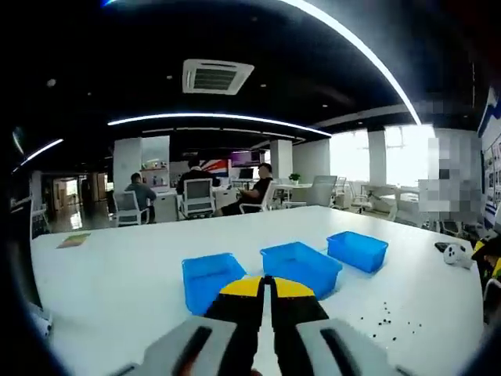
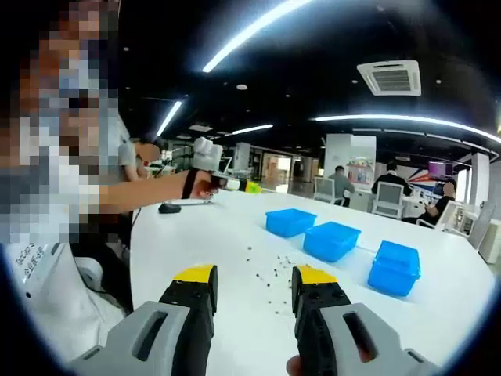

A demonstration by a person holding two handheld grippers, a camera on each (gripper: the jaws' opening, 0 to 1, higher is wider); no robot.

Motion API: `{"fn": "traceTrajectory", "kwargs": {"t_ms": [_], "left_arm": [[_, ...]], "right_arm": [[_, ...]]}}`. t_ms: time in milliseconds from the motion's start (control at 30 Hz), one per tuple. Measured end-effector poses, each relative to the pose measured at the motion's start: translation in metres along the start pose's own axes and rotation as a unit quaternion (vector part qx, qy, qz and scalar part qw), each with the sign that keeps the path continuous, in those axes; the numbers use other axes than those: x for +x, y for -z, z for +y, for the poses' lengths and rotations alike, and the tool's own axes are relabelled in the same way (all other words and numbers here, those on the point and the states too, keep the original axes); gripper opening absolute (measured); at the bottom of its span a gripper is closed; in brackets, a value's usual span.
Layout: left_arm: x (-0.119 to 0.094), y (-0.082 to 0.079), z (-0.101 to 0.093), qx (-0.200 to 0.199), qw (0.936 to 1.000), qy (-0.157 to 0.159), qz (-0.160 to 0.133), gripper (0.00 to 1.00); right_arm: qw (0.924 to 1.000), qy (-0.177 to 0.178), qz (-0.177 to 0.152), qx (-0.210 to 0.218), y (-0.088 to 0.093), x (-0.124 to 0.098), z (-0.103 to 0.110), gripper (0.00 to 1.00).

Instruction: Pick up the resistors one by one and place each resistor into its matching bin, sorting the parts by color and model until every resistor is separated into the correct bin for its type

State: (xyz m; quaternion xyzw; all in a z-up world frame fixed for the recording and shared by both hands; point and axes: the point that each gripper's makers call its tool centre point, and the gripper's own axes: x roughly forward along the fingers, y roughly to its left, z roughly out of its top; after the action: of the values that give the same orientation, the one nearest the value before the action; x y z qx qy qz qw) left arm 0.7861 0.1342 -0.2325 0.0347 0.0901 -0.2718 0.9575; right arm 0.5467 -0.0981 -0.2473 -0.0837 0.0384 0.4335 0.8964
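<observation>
Three blue bins (image 1: 301,265) stand in a row on the white table (image 1: 125,266). In the right gripper view the same bins (image 2: 331,239) lie beyond a scatter of small dark resistors (image 2: 270,270). My right gripper (image 2: 254,286) is open just short of the resistors, with nothing between its jaws. My left gripper (image 1: 266,287) is shut in front of the middle bin, its yellow tips together and nothing visible between them. The resistors (image 1: 385,313) lie to its right. In the right gripper view a person's hand holds the left gripper (image 2: 249,187) at the far left.
A person sits close on the left of the table (image 2: 196,243), with a dark mouse (image 2: 168,207) nearby. A small white object (image 1: 454,254) lies at the table's right side. Behind the table are office chairs (image 1: 197,196), desks and seated people.
</observation>
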Motion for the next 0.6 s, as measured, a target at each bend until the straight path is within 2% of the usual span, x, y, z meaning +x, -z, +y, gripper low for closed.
{"fn": "traceTrajectory", "kwargs": {"t_ms": [133, 300, 600], "left_arm": [[0.027, 0.009, 0.018, 0.004, 0.9995, -0.025, 0.019, 0.07], [0.05, 0.017, 0.036, 0.003, 0.9982, -0.048, 0.034, 0.07], [0.065, 0.02, 0.057, -0.007, 0.9965, -0.074, 0.037, 0.07]], "right_arm": [[1.0, -0.001, -0.002, -0.001, -0.002, -0.001, 0.001, 0.4], [1.0, 0.0, -0.002, -0.001, -0.003, 0.0, 0.0, 0.4], [1.0, 0.002, -0.002, -0.001, -0.003, -0.001, -0.001, 0.4]]}}
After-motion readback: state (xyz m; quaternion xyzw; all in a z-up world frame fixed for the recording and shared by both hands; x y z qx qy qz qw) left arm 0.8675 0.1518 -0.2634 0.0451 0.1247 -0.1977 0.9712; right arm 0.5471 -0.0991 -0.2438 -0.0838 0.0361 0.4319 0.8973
